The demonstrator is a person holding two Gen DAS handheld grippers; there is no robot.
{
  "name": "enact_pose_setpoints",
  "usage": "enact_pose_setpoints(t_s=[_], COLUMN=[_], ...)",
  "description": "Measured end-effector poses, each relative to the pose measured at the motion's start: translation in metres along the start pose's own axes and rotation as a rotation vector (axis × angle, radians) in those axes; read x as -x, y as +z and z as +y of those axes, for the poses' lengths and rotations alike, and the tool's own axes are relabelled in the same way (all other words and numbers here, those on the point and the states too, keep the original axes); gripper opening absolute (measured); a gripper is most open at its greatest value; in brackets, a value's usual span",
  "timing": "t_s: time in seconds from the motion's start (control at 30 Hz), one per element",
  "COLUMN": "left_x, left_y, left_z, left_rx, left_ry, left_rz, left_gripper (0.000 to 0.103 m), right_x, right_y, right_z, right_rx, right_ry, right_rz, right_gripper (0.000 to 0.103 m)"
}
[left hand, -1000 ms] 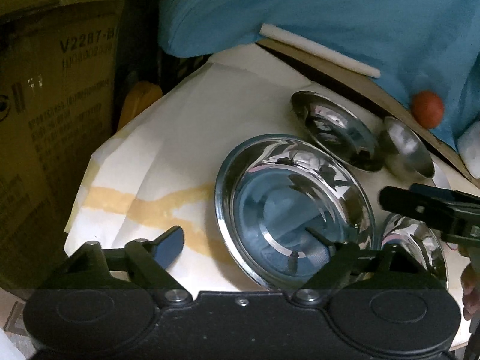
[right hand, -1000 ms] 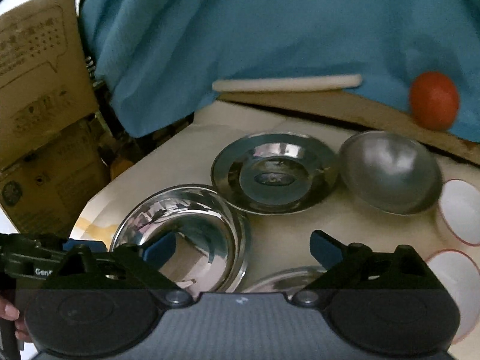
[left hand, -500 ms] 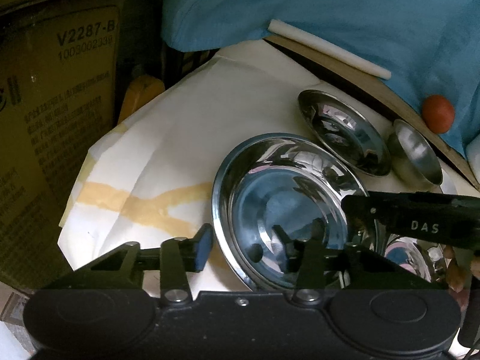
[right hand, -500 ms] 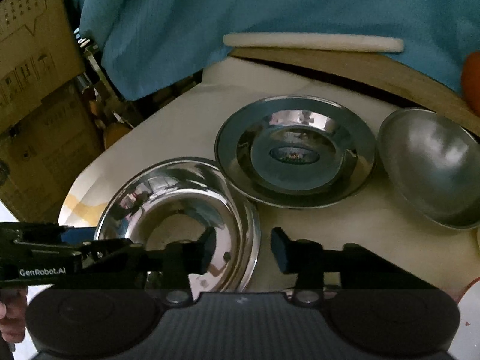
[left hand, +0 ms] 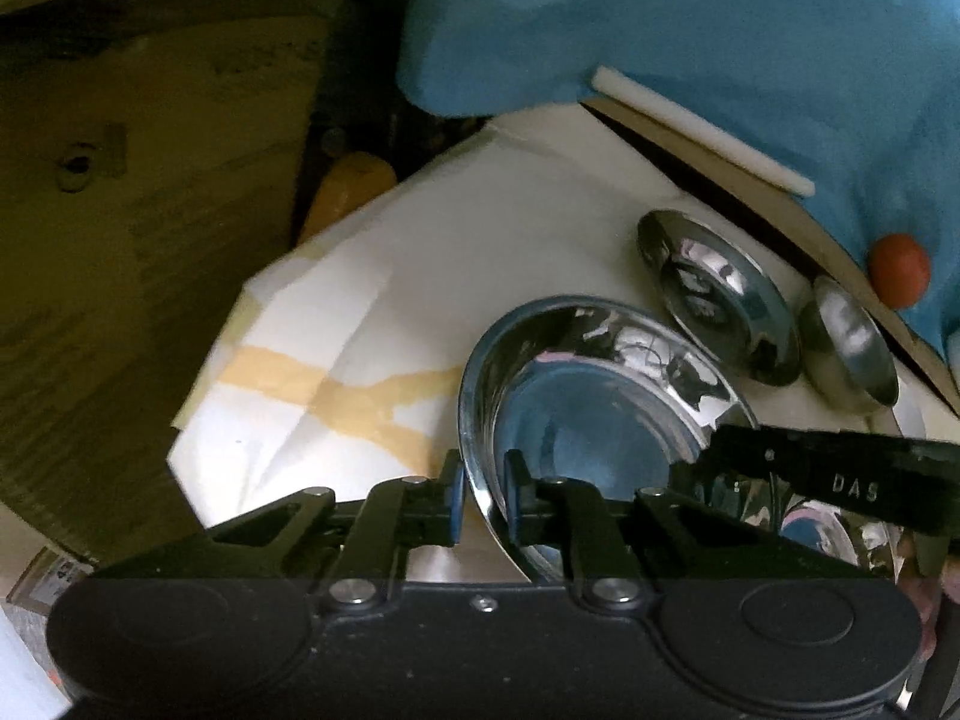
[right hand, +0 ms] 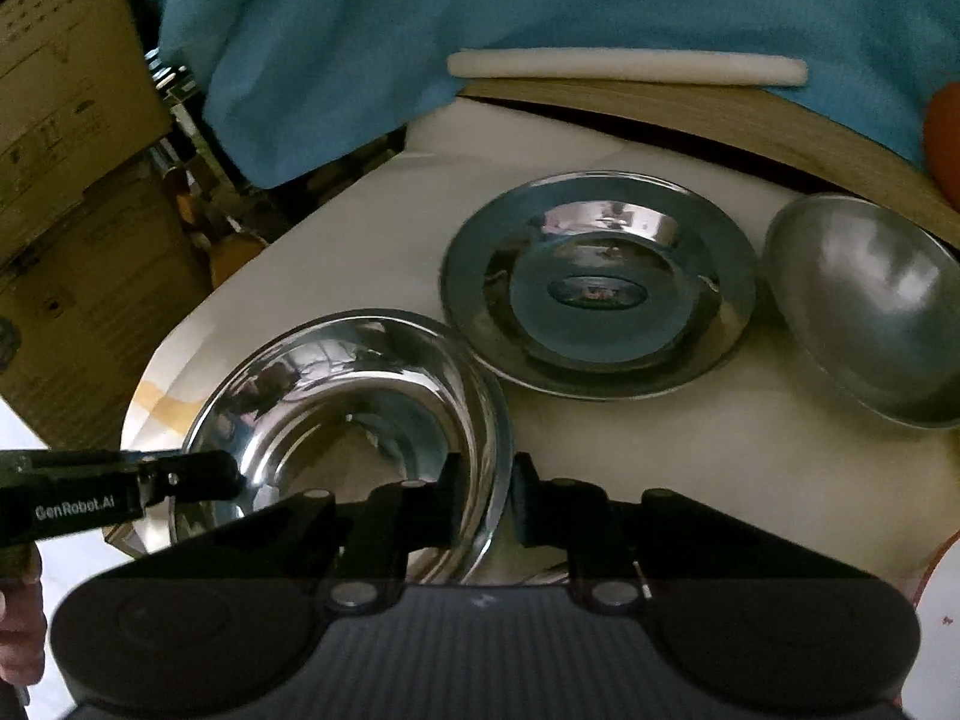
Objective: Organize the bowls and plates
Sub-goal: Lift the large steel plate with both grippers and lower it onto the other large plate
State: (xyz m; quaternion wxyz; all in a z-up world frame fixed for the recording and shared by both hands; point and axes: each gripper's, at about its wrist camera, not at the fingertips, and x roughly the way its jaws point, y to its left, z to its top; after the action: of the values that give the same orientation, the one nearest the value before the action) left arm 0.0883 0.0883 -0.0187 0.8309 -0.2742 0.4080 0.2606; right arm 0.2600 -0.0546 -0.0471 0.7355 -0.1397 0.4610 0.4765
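A large shiny steel bowl sits on the white paper-covered table. My left gripper has its jaws closing on the bowl's near left rim, and the pads press on it from both sides. In the right wrist view the same bowl has its right rim pinched between the closing jaws of my right gripper. Behind it lie a steel plate and a matte steel bowl.
Another shiny steel bowl lies at the lower right, partly hidden. A white red-rimmed dish shows at the right edge. Blue cloth, a white rod and an orange ball line the back. Cardboard boxes stand left.
Both grippers went from wide open to pinched on opposite rims of the large steel bowl. The right gripper came down and forward towards the bowl.
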Motion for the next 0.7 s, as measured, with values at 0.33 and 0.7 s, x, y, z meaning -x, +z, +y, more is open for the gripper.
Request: enact_pose_setpoints(t_s=[0.33,0.7], left_x=[0.027,0.026], left_y=[0.005,0.008], left_z=[0.011,-0.040], left_rx=[0.080,-0.036], left_ry=[-0.008,-0.136], left_rz=[-0.050,-0.028], left_gripper=[0.011,0.011], right_x=[0.020,0.083], right_y=[0.000,-0.024], right_z=[0.016,-0.016], right_rx=[-0.033,-0.153], right_ry=[0.035,-0.032], right_rz=[-0.030,-0.118], right_gripper=[0.012,0.013])
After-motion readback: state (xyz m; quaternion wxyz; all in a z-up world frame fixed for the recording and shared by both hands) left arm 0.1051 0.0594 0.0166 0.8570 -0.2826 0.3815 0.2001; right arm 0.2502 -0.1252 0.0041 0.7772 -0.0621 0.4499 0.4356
